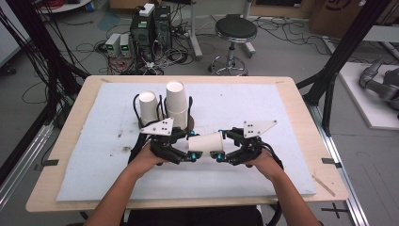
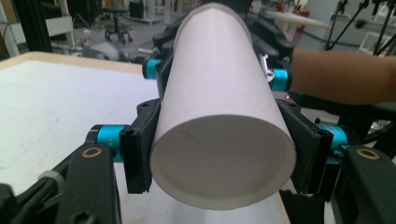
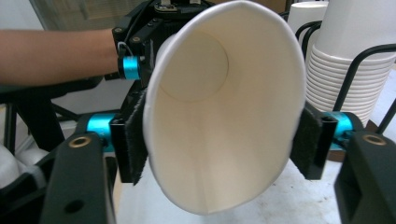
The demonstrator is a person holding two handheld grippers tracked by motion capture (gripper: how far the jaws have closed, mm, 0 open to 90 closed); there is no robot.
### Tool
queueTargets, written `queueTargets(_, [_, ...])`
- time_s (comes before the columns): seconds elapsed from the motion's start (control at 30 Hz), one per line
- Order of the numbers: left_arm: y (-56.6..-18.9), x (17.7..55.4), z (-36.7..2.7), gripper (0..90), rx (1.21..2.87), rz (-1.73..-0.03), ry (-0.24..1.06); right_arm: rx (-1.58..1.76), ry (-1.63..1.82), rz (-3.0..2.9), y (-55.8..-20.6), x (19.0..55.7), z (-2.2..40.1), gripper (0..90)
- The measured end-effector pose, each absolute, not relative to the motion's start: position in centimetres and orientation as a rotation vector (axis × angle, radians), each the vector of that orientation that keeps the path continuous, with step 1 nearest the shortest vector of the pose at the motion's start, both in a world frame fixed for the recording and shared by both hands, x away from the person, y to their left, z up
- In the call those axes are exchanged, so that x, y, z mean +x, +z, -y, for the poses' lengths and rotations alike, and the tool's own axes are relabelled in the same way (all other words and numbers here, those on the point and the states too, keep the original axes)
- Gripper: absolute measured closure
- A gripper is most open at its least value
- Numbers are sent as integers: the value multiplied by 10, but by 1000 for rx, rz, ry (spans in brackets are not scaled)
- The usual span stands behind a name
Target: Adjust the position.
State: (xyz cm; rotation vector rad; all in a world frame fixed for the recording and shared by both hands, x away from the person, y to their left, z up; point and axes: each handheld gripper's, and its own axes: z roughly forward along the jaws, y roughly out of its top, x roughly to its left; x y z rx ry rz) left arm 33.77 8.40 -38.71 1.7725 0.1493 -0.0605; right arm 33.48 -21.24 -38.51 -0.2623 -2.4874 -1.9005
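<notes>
A white paper cup [image 1: 205,141] lies on its side in the air between both grippers, low over the white mat. My left gripper [image 1: 192,149] is shut on its base end; in the left gripper view the cup [image 2: 219,93] points its closed bottom at the camera, with my left gripper [image 2: 220,156] pressing both sides. My right gripper [image 1: 221,145] is shut on the rim end. In the right gripper view the cup [image 3: 219,116] shows its open mouth squeezed into an oval by my right gripper [image 3: 219,144].
Two stacks of upside-down paper cups [image 1: 176,103] [image 1: 148,107] stand in a black wire holder just behind the grippers, and the taller stack [image 3: 345,60] is close on the right. The white mat [image 1: 263,108] covers the wooden table [image 1: 301,101]. A stool [image 1: 235,30] stands beyond.
</notes>
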Motion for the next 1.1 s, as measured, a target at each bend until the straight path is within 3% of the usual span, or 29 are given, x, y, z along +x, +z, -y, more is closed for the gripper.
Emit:
queueTargets(0.17, [-388, 336, -80, 326, 1831, -185, -16, -245, -1877, 2497, -385, 336, 213, 406])
queueTargets(0.53, [-375, 332, -83, 275, 1913, -186, 132, -290, -1771, 2613, -385, 336, 212, 425])
queueTargets(0.9, [-383, 334, -76, 339, 1967, -155, 80, -288, -1736, 2610, -384, 337, 210, 411])
queueTargets(1.1, [-388, 332, -79, 364, 1875, -165, -1, -315, -1801, 2502, -382, 338, 213, 340])
